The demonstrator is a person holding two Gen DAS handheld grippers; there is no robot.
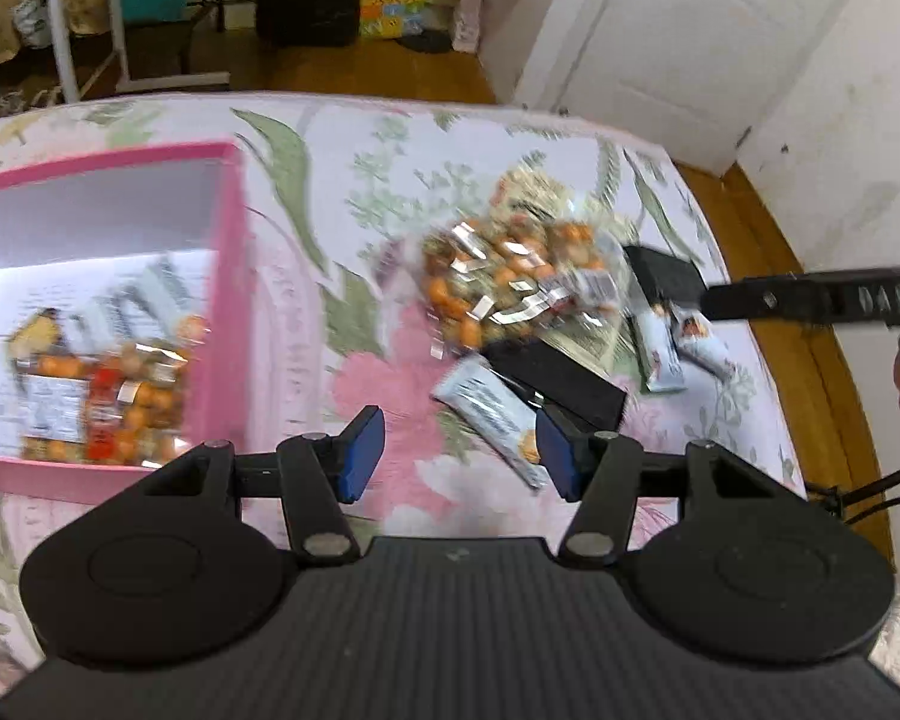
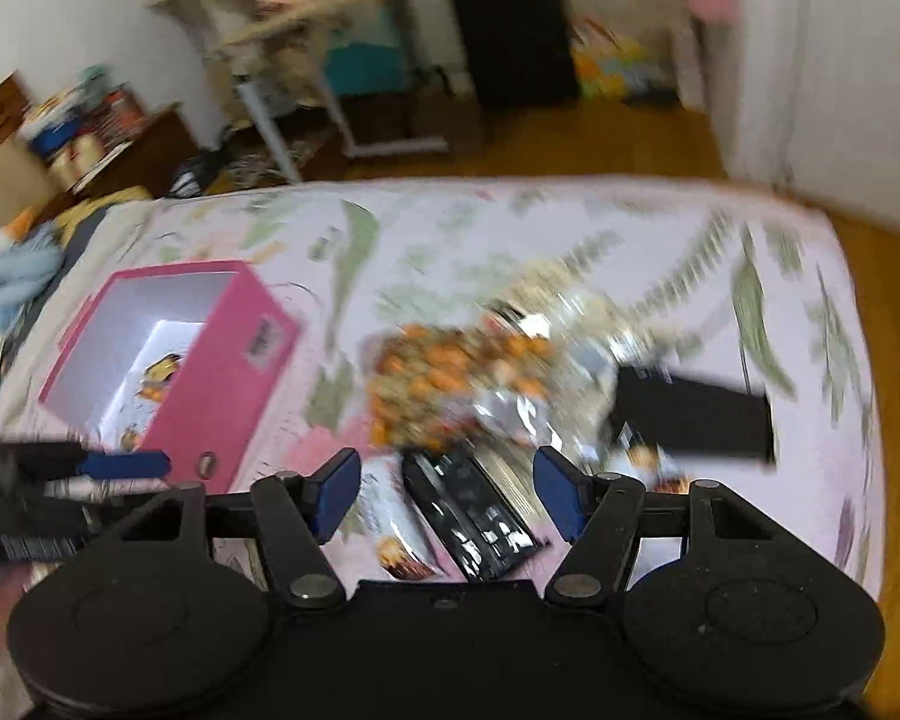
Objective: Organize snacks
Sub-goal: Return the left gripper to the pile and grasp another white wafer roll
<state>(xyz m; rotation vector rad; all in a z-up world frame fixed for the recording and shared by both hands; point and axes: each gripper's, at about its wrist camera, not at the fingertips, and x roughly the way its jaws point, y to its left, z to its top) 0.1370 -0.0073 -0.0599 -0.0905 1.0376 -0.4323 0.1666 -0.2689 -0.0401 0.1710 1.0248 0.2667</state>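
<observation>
Bed (image 1: 342, 192) with snacks. A box (image 1: 231, 300) sits at the left, holding a bag of snacks (image 1: 114, 402). Right of the box, mid-bed, lies another bag (image 1: 510, 282). Near it lies a wrapped bar (image 1: 498, 420) beside a flat packet (image 1: 558, 378); farther right lie what appear to be two more bars (image 1: 684, 342).

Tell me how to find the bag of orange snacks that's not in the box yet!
Look at the bed with the flowered cover. To the right of the pink box, in the middle of the loose pile, lies a clear bag of orange snacks. Its neighbours are slim pale blue bars and flat black packets; only this one is lumpy, see-through and orange.
</observation>
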